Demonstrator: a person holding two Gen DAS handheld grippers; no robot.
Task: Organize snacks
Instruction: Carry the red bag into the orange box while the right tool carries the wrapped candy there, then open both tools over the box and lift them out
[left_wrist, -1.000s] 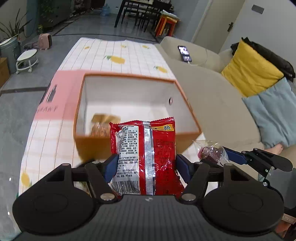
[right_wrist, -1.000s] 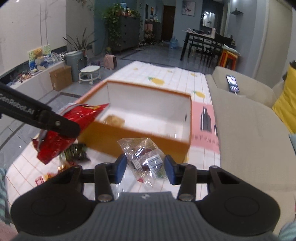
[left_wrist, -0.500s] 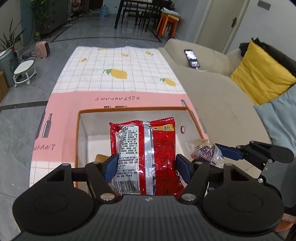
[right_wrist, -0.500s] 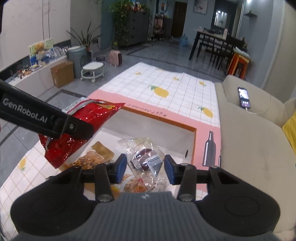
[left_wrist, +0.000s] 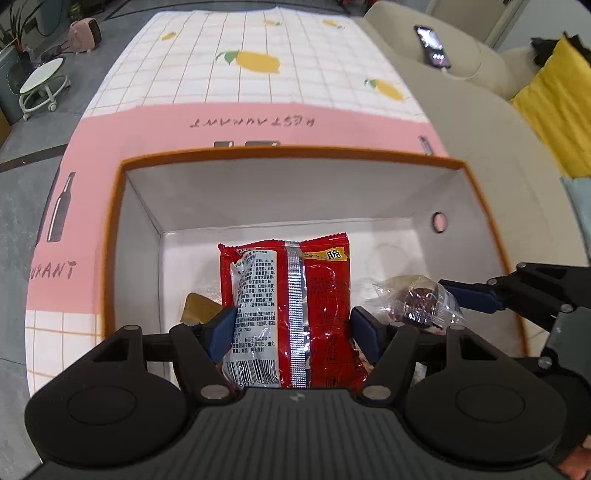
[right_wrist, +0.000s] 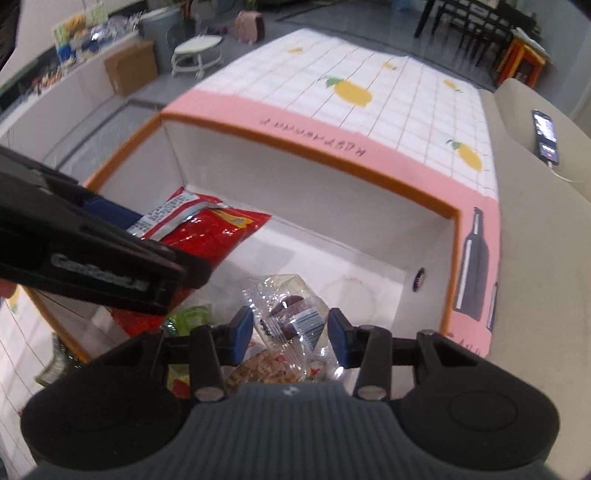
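Observation:
My left gripper (left_wrist: 291, 332) is shut on a red snack packet (left_wrist: 288, 306) and holds it over the open orange-rimmed white box (left_wrist: 295, 192). My right gripper (right_wrist: 290, 334) is shut on a clear bag of dark wrapped sweets (right_wrist: 291, 314), also over the box (right_wrist: 332, 206). The clear bag shows at the right in the left wrist view (left_wrist: 417, 299). The red packet shows at the left in the right wrist view (right_wrist: 207, 236). Several snacks lie on the box floor under the grippers, partly hidden.
The box stands on a table with a pink and white lemon-print cloth (left_wrist: 251, 74). A beige sofa (left_wrist: 480, 122) with a phone (left_wrist: 432, 46) and a yellow cushion (left_wrist: 557, 85) runs along the right. A white stool (left_wrist: 40, 85) stands on the floor at left.
Both grippers have moved forward and down over the box, each still holding its snack. The box now fills the view and its floor lies below the snacks.

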